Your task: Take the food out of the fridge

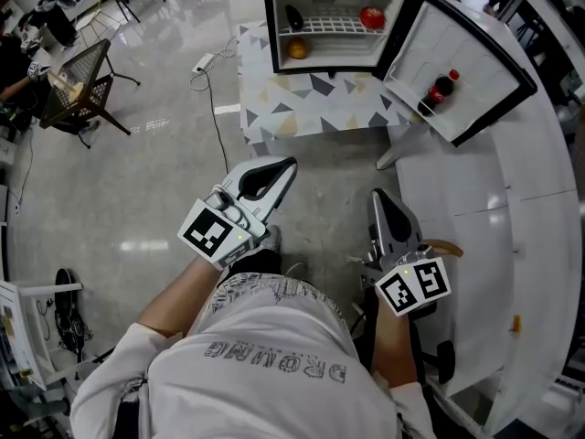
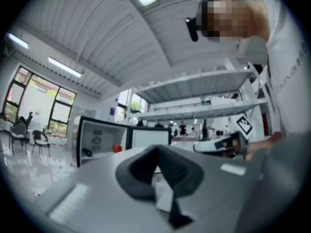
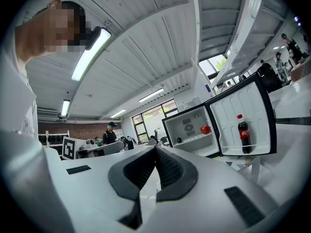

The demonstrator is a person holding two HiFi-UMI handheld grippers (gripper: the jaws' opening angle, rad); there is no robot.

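Observation:
A small black fridge [image 1: 274,26] stands open on a table with a patterned cloth [image 1: 311,99], well ahead of both grippers. On its wire shelf lie a dark oblong food [image 1: 293,16] and a red round fruit [image 1: 371,16]; an orange fruit [image 1: 297,49] sits below. A cola bottle [image 1: 441,91] stands in the open door [image 1: 475,71]. My left gripper [image 1: 289,165] and right gripper [image 1: 376,196] are both shut and hold nothing, pointing level toward the fridge. The right gripper view shows the fridge [image 3: 187,118], red fruit [image 3: 205,129] and bottle [image 3: 241,132] past the shut tips [image 3: 155,148].
A long white counter [image 1: 512,208] curves along the right. A cable and power strip [image 1: 206,62] lie on the floor left of the table. A mesh chair [image 1: 82,85] stands at far left. Grey floor lies between me and the table.

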